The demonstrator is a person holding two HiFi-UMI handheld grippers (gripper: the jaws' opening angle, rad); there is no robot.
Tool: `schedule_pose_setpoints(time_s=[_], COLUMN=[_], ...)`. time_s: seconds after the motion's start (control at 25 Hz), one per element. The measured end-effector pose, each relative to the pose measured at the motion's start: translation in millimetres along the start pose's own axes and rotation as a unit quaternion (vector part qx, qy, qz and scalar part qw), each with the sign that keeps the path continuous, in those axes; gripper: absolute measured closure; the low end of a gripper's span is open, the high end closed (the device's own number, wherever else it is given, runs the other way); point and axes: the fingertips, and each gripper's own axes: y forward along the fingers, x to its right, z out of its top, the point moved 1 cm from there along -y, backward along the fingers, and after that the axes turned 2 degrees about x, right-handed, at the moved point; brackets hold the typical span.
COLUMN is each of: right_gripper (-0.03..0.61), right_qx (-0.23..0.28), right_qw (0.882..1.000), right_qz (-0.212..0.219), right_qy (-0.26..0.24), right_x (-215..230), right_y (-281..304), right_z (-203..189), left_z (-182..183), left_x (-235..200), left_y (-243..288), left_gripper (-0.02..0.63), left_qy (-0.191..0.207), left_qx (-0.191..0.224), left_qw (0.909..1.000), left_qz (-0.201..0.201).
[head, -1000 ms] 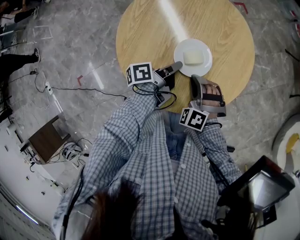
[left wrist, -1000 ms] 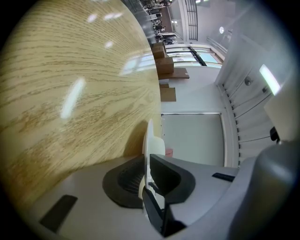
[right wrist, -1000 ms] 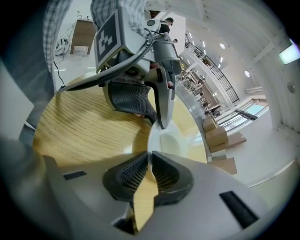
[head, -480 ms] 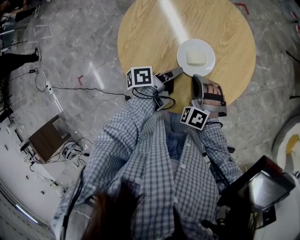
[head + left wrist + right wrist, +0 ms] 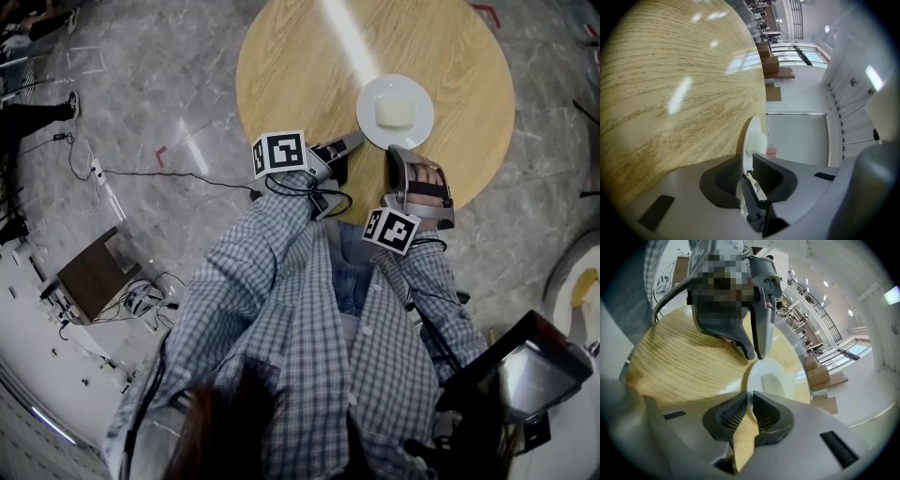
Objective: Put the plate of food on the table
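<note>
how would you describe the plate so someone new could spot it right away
Find the round wooden table on the marble floor. Near its edge closest to the person is a white plate, its rim pinched by the jaws of the left gripper and right gripper. It is the only dish there, carrying one pale block of food.

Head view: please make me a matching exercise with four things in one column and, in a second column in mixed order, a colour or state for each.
Column one:
1. plate
2. table
3. food
4. left gripper

Column two:
a. light wood
b. shut on the plate's rim
c. pale block, lying in the middle of the plate
d. white, carrying the food

Pairs: 1-d, 2-a, 3-c, 4-b.
</note>
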Motion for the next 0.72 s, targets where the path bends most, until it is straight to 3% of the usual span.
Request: schedule_pose_setpoints(time_s=[0.48,0.72], right_gripper=[0.538,0.538], right_qx=[-0.002,0.010], right_qw=[1.000,0.996], right_qz=[0.005,0.018], right_qy=[0.029,0.088], right_x=[4.3,1.3], right_y=[3.1,2.8], right_z=[4.8,4.1], left_z=[-0.7,-2.2], left_x=[1.7,-1.2], left_y=[3.7,4.0], left_gripper=[0.554,0.555], left_qy=[0.018,0.020], left_qx=[-0.015,-0.017], left_qw=[0.9997,0.9996], left_qz=[0.009,0.011])
